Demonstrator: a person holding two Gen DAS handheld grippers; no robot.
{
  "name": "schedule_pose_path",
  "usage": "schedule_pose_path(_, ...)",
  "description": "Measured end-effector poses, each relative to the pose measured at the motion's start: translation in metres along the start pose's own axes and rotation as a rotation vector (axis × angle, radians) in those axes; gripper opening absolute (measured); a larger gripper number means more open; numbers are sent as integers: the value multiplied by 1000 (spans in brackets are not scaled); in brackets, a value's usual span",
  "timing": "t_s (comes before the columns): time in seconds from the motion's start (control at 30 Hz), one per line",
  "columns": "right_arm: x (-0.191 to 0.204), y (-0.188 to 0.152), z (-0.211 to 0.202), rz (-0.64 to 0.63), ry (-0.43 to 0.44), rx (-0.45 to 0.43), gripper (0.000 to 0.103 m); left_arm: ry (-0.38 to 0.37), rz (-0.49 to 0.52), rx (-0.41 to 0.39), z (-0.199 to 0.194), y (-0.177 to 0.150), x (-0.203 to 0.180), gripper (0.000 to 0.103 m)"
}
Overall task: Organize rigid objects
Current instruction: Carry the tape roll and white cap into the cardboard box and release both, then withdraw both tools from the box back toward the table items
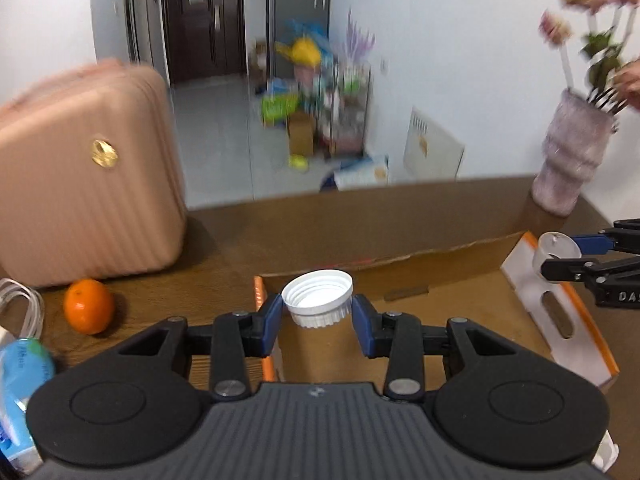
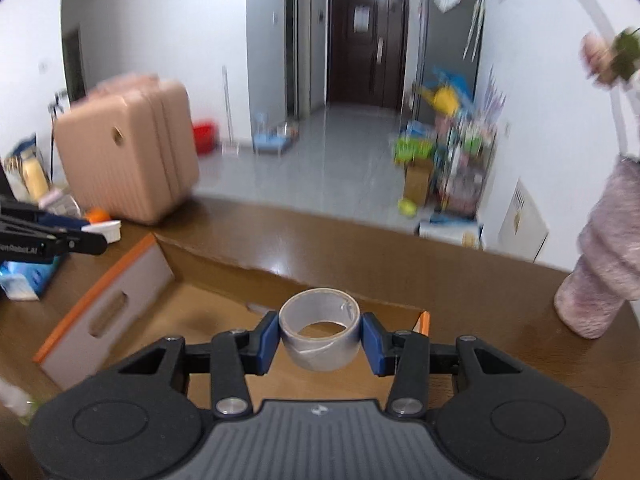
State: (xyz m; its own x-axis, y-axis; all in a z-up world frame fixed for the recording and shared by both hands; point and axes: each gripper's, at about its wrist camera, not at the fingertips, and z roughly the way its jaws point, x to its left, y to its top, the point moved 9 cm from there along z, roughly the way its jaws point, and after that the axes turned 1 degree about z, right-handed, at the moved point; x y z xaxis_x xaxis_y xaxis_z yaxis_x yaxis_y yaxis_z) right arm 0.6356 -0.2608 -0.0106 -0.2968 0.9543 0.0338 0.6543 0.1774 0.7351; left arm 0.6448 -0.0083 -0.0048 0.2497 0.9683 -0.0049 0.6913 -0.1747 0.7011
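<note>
My left gripper (image 1: 317, 306) is shut on a white ribbed screw cap (image 1: 318, 297), held open side up above the left end of an open cardboard box (image 1: 440, 252). My right gripper (image 2: 320, 330) is shut on a grey roll of tape (image 2: 319, 328), held over the same cardboard box (image 2: 224, 268) near its right end. In the left wrist view the right gripper (image 1: 560, 250) shows at the right edge with the tape roll (image 1: 554, 246). In the right wrist view the left gripper (image 2: 94, 236) shows at the left edge with the cap (image 2: 109, 230).
A pink suitcase (image 1: 84, 168) stands on the brown table (image 1: 224, 240) at the left, with an orange (image 1: 89, 306) and a blue tissue pack (image 1: 24, 368) in front of it. A fuzzy pink vase (image 1: 572, 156) with flowers stands at the back right. The box's white flap (image 1: 560, 320) folds outward.
</note>
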Motion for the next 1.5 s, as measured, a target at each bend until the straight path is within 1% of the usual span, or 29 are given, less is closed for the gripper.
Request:
schedule_pose_path(0.07, -5, 2, 27, -2, 2, 69, 43, -19, 37, 74, 26, 1, -7, 38)
schedule_pose_path(0.13, -7, 0, 50, -12, -5, 127, 43, -22, 76, 143, 48, -4, -13, 38)
schedule_pose_path(0.23, -4, -5, 77, -44, -25, 197, 43, -9, 97, 216, 77, -13, -18, 38)
schedule_pose_path(0.27, -5, -9, 83, -55, -33, 207, 43, -4, 96, 230, 84, -16, -19, 39)
schedule_pose_path(0.33, -3, -12, 95, -91, -69, 224, 43, 5, 101, 244, 94, -18, -20, 39)
schedule_pose_path(0.4, -1, -15, 106, -108, -79, 241, 44, 14, 104, 253, 99, -22, -18, 45)
schedule_pose_path(0.43, 0, -17, 109, -107, -80, 241, 48, 16, 102, 252, 101, -22, -17, 49)
schedule_pose_path(0.47, -1, -16, 112, -111, -87, 240, 52, 18, 101, 252, 102, -22, -17, 49)
schedule_pose_path(0.5, -1, -16, 113, -117, -96, 233, 62, 21, 101, 252, 102, -23, -16, 50)
schedule_pose_path(0.53, -1, -16, 112, -118, -98, 226, 65, 25, 100, 248, 101, -22, -16, 53)
schedule_pose_path(0.57, -2, -18, 109, -115, -93, 220, 65, 26, 104, 243, 98, -22, -15, 57)
schedule_pose_path(0.67, 0, -15, 100, -116, -86, 209, 65, 25, 103, 230, 86, -17, -16, 61)
schedule_pose_path(0.73, 1, -11, 87, -116, -93, 197, 66, 38, 99, 210, 72, -10, -13, 62)
schedule_pose_path(0.77, 1, -9, 81, -113, -93, 188, 66, 47, 97, 191, 63, -6, -13, 66)
schedule_pose_path(0.8, 2, -7, 72, -111, -92, 178, 68, 48, 96, 171, 53, -3, -13, 68)
schedule_pose_path(0.83, 4, -6, 62, -113, -89, 169, 70, 48, 93, 153, 41, -1, -13, 69)
schedule_pose_path(0.93, 13, -1, 33, -133, -99, 152, 70, 51, 81, 112, 3, 3, -14, 70)
schedule_pose_path(1.1, 26, 11, -34, -151, -118, 101, 72, 47, 72, 45, -74, 1, -14, 73)
schedule_pose_path(1.2, 38, 17, -81, -166, -132, 52, 77, 56, 80, 1, -120, -2, -11, 78)
schedule_pose_path(1.27, 46, 19, -111, -181, -142, 13, 81, 59, 80, -41, -150, -6, -10, 82)
schedule_pose_path(1.33, 54, 16, -137, -189, -146, -25, 84, 60, 75, -90, -181, -14, -11, 84)
schedule_pose_path(1.4, 63, 8, -163, -176, -140, -67, 84, 61, 67, -128, -206, -26, -14, 84)
schedule_pose_path(1.43, 66, 3, -172, -164, -133, -87, 85, 61, 54, -164, -221, -34, -15, 86)
schedule_pose_path(1.5, 74, -13, -194, -143, -118, -137, 86, 64, 46, -225, -245, -50, -19, 91)
